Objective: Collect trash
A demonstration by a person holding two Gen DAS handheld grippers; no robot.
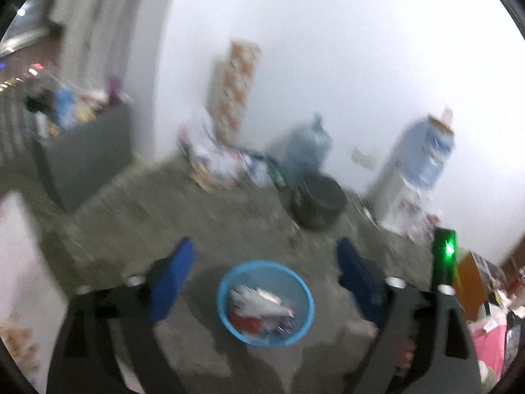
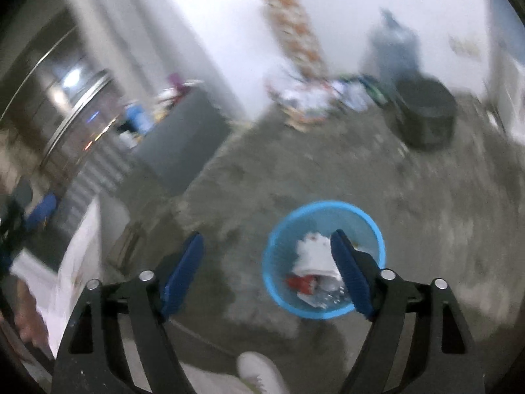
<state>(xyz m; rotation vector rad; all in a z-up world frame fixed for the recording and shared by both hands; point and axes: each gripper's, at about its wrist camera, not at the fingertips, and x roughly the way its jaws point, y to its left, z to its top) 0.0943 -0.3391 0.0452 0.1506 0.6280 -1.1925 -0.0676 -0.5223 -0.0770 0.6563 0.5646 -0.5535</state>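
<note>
A round blue basket [image 1: 223, 290] stands on the grey floor and holds crumpled white paper [image 1: 259, 298] and a red wrapper [image 1: 246, 323]. My left gripper [image 1: 265, 244] hovers above and just short of it, open wide, with nothing between the blue pads. In the right wrist view the same basket [image 2: 323, 204] lies low and right of centre, with white paper [image 2: 315, 256] and the red wrapper [image 2: 300, 282] inside. My right gripper [image 2: 267, 234] is open and empty, its right finger [image 2: 351, 272] overlapping the basket. Both views are motion-blurred.
A pile of litter [image 1: 216, 161] lies against the white wall, below a tall patterned box [image 1: 236, 88]. Nearby stand a black bucket [image 1: 318, 200], a water jug [image 1: 306, 144] and a water dispenser [image 1: 416, 170]. A cluttered grey bin [image 1: 88, 151] stands left. A white shoe [image 2: 259, 374] is at the bottom.
</note>
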